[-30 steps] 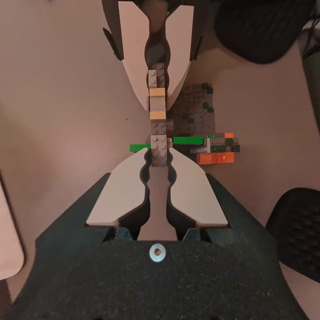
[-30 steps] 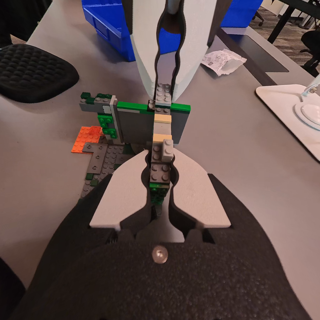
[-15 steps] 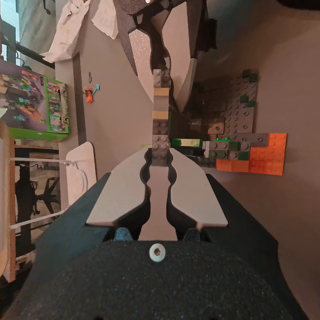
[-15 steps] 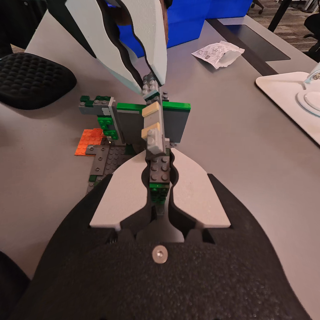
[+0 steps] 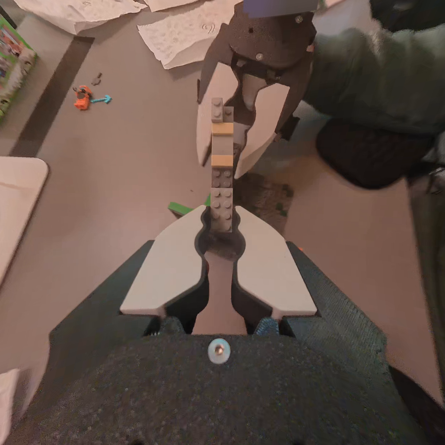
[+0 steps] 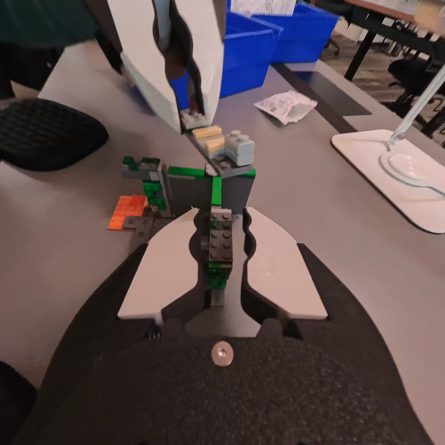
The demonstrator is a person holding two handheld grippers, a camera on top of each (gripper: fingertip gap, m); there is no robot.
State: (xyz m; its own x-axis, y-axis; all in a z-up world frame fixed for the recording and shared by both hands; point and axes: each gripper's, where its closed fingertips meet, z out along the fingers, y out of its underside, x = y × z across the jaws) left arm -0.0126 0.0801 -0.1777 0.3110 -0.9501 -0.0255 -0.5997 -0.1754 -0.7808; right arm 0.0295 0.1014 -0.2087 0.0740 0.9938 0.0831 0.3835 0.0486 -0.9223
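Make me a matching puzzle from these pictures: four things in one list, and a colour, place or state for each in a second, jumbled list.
Things
1. left tongs
2. right tongs
3. bins
4. studded plate

Descriptions
A. orange, lying flat on the table
B. blue, at the table's far side
C. clamped on a grey strip of bricks with two tan tiles
D. open, fingers apart on either side of a dark brick column

Pairs: 1-C, 2-D, 3-B, 4-A
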